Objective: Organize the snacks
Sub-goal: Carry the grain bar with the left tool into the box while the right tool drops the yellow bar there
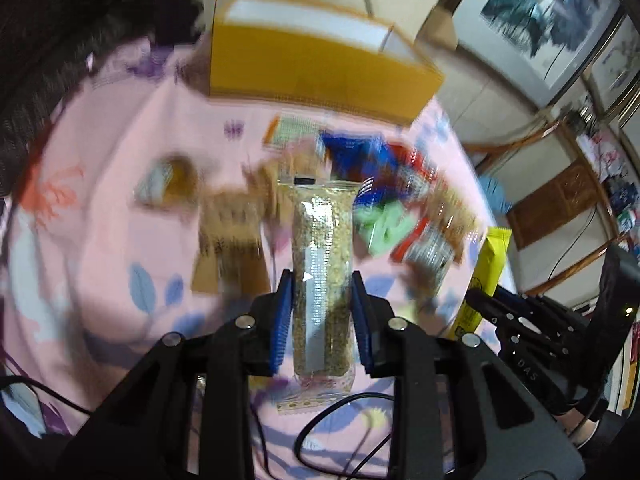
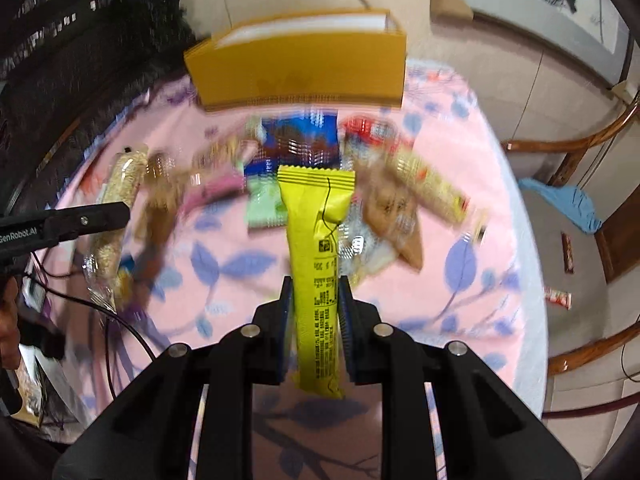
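My left gripper point(image 1: 321, 280) is shut on a clear-wrapped grain bar point(image 1: 322, 264) and holds it above the pink cloth. My right gripper point(image 2: 315, 286) is shut on a yellow-wrapped bar point(image 2: 316, 248), also held above the cloth. The yellow bar point(image 1: 486, 276) and the right gripper show at the right of the left wrist view. The left gripper's finger and the grain bar point(image 2: 118, 204) show at the left of the right wrist view. A pile of snack packets point(image 2: 304, 160) lies on the cloth ahead, blurred. A yellow cardboard box point(image 2: 298, 70) stands open at the table's far edge.
The round table has a pink leaf-print cloth point(image 2: 460, 184). Wooden chairs point(image 2: 580, 152) stand to the right, with a blue cloth point(image 2: 568, 204) on one seat. Two small packets point(image 2: 558, 296) lie on the floor. Black cables point(image 1: 340, 412) trail over the table's near side.
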